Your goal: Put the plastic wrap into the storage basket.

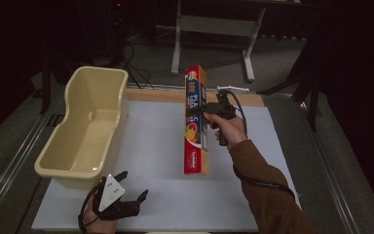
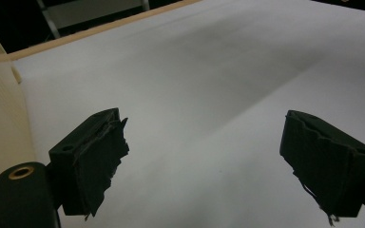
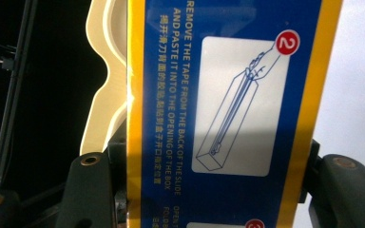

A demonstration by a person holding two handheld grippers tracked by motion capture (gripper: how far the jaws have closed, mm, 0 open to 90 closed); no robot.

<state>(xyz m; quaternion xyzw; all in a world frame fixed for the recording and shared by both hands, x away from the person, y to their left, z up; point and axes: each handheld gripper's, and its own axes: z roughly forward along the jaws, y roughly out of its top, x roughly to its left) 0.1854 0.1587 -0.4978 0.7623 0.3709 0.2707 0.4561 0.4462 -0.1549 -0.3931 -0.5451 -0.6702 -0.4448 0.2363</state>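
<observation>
The left gripper (image 1: 132, 186) lay nearest, at the front left of the white table (image 1: 151, 146), in the person's left hand (image 1: 97, 217). Its jaws were spread wide with nothing between them; in the left gripper view they stood well apart over bare white surface, their pads (image 2: 100, 156) ragged at the edges, with the tub wall (image 2: 0, 123) just to one side.

Farther in, near the middle of the table, the right hand (image 1: 229, 129) held the right gripper (image 1: 198, 111), its jaws pinching the box (image 1: 196, 119) across its width, somewhat above the middle of its length. The box was long and narrow, held clear of the table. In the high view its long axis ran roughly from near to far, the far end tilted slightly left and seeming higher than the near end. Its printed red and blue face turned left and up. In the right gripper view the box (image 3: 228, 109) sat between the two jaws, its blue, yellow-edged side with instructions facing the camera.

At the left side, reaching to the far edge of the table, stood the cream tub (image 1: 78, 161), upright and well apart from the box. Nothing lay inside it
</observation>
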